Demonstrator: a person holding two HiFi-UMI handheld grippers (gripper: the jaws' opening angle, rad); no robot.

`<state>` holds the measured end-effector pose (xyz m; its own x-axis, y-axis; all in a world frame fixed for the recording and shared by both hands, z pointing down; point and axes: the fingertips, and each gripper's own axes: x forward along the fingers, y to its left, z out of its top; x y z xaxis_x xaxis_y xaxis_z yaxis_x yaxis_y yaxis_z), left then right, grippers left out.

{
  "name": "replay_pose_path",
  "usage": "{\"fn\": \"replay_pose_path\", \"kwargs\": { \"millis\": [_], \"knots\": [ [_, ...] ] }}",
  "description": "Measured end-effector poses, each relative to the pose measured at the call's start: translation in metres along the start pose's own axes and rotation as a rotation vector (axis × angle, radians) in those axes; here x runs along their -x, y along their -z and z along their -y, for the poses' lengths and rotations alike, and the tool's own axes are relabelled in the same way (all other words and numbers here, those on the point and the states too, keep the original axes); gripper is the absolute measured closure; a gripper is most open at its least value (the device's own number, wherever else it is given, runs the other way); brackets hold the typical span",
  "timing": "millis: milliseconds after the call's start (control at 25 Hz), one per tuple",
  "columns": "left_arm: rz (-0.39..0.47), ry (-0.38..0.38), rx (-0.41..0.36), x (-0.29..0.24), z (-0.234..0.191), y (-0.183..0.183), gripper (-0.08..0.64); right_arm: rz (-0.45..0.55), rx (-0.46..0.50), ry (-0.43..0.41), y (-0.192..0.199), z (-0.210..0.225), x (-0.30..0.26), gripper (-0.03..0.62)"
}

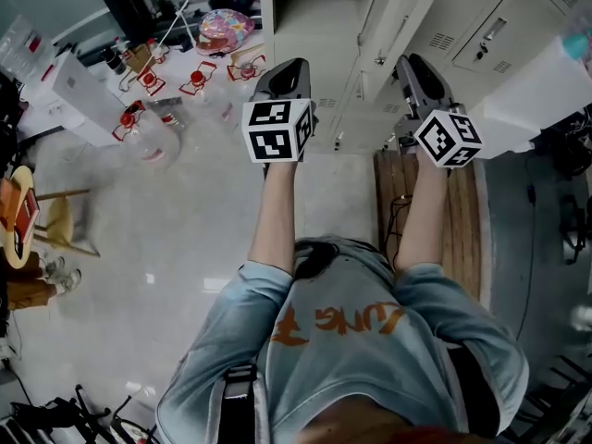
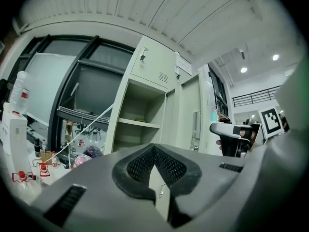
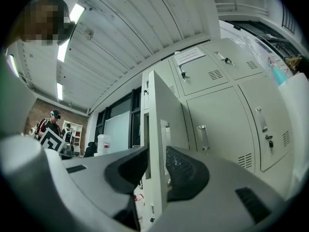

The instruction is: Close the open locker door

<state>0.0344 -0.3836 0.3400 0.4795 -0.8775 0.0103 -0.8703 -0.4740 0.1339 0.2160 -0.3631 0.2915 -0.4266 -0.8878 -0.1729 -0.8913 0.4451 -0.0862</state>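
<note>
A pale locker door point(image 3: 155, 124) stands open and shows edge-on, right in line with the gap of my right gripper point(image 3: 156, 151). Its jaws are apart, and the dark pads point(image 3: 186, 170) do not press on the door. From the left gripper view the same door point(image 2: 186, 115) hangs beside the open compartment point(image 2: 140, 115) with its shelf, and the right gripper point(image 2: 229, 129) is up near the door's handle. My left gripper point(image 2: 153, 148) is shut, empty and off to the left. The head view has the left gripper point(image 1: 287, 67) and the right gripper point(image 1: 413, 63) side by side before the lockers point(image 1: 375, 44).
Closed lockers point(image 3: 227, 115) fill the wall right of the door. A table with red-capped bottles point(image 1: 148, 81) stands to the left, and a wooden stool point(image 1: 55, 220) sits on the floor. A wooden board point(image 1: 435, 220) lies under the right arm. A person point(image 3: 50, 122) stands far off.
</note>
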Motion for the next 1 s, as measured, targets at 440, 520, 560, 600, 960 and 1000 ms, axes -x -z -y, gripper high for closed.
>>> {"fn": "replay_pose_path", "kwargs": {
  "millis": [440,520,560,600,960,1000],
  "knots": [
    [0.007,0.014,-0.003,-0.013,-0.008,-0.003,0.541,0.034,-0.058,-0.057,0.000,0.001,-0.019,0.465],
    [0.007,0.009,0.000,-0.014,-0.013,-0.003,0.541,0.034,-0.057,-0.074,0.001,-0.004,-0.024,0.459],
    [0.007,0.007,0.002,-0.013,-0.016,-0.002,0.541,0.033,-0.054,-0.081,0.002,-0.008,-0.027,0.459],
    [0.006,0.006,0.003,-0.013,-0.018,-0.001,0.541,0.032,-0.052,-0.086,0.002,-0.011,-0.029,0.459],
    [0.009,-0.012,-0.001,0.001,-0.041,-0.003,0.541,0.038,-0.055,-0.075,0.007,-0.029,-0.045,0.459],
    [0.008,-0.016,-0.001,0.004,-0.043,-0.003,0.541,0.038,-0.056,-0.071,0.008,-0.030,-0.046,0.460]
  ]
}}
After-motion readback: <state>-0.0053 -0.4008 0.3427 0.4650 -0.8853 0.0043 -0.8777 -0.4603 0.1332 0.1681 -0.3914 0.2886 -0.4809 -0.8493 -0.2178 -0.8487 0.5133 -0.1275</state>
